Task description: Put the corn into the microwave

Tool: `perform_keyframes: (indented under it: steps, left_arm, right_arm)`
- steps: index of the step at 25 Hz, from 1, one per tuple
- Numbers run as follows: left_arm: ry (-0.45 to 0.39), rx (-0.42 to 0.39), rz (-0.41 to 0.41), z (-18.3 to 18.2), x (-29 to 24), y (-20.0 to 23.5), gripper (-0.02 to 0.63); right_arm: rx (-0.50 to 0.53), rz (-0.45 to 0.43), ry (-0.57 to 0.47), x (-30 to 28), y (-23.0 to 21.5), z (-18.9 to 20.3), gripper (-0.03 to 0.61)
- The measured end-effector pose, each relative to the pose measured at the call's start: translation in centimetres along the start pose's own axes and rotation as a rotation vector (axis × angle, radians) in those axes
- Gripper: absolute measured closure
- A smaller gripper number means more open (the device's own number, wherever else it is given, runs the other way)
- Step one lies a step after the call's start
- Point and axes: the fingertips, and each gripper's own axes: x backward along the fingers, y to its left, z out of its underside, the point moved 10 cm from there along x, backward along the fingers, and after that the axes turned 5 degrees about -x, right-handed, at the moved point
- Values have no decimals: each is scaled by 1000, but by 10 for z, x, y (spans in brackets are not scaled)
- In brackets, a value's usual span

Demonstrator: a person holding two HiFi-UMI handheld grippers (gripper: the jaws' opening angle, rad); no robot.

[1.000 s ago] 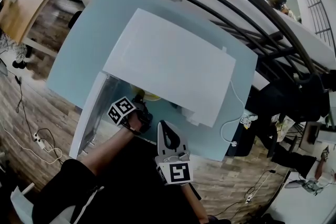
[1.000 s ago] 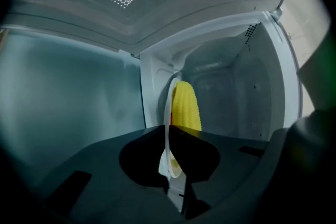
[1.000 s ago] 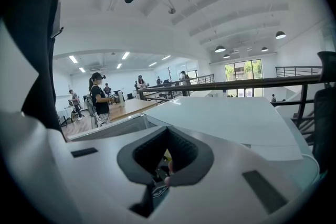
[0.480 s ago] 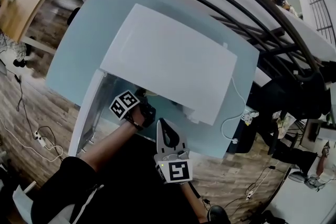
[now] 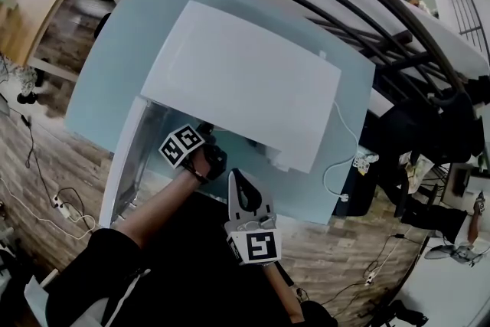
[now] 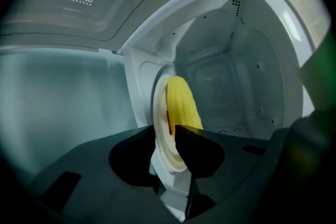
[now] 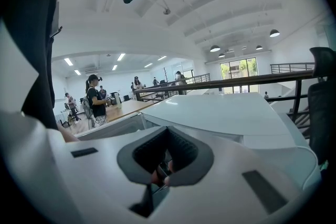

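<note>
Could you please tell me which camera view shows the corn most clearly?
The left gripper view: the yellow corn lies on a white plate inside the open microwave, close and unobstructed. The head view shows only the microwave's white top, which hides the corn. The right gripper view shows only the microwave's outside, no corn.

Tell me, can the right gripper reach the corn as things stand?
Probably not. The door is open, but the left gripper sits in the microwave opening. Its jaws, just opened, straddle the plate bearing the corn. The right gripper hovers outside.
</note>
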Motion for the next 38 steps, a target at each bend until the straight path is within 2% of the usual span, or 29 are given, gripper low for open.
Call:
perform_keyframes:
  steps: [2, 8, 12, 14, 15, 16, 17, 20, 26, 33, 38]
  left_arm:
    - [4, -8, -3, -1, 0, -1, 501]
    - [9, 3, -9, 0, 6, 6, 499]
    - [6, -22, -2, 5, 14, 11, 499]
    - [14, -55, 1, 7, 19, 12, 500]
    - [19, -78, -2, 7, 21, 11, 521]
    - [21, -104, -7, 8, 24, 11, 582]
    - [22, -129, -6, 9, 27, 10, 612]
    - [26, -190, 30, 11, 36, 3, 612]
    - [11, -241, 121, 26, 66, 3, 612]
    - [20, -319, 145, 50, 102, 16, 612]
    - [20, -407, 174, 74, 134, 15, 612]
  right_arm:
    - [1, -1, 2, 2, 1, 1, 571]
    - [-4, 17, -21, 11, 1, 5, 571]
    - [-8, 9, -39, 16, 1, 7, 571]
    - [2, -1, -46, 19, 0, 8, 571]
    - [6, -6, -46, 21, 0, 9, 571]
    - [9, -12, -45, 22, 1, 10, 571]
    - [11, -17, -44, 24, 1, 11, 571]
    - [11, -30, -47, 33, 4, 14, 571]
    - [-12, -29, -39, 61, 5, 26, 571]
    - [-44, -37, -43, 94, 14, 49, 571]
    - [-53, -39, -62, 130, 21, 64, 571]
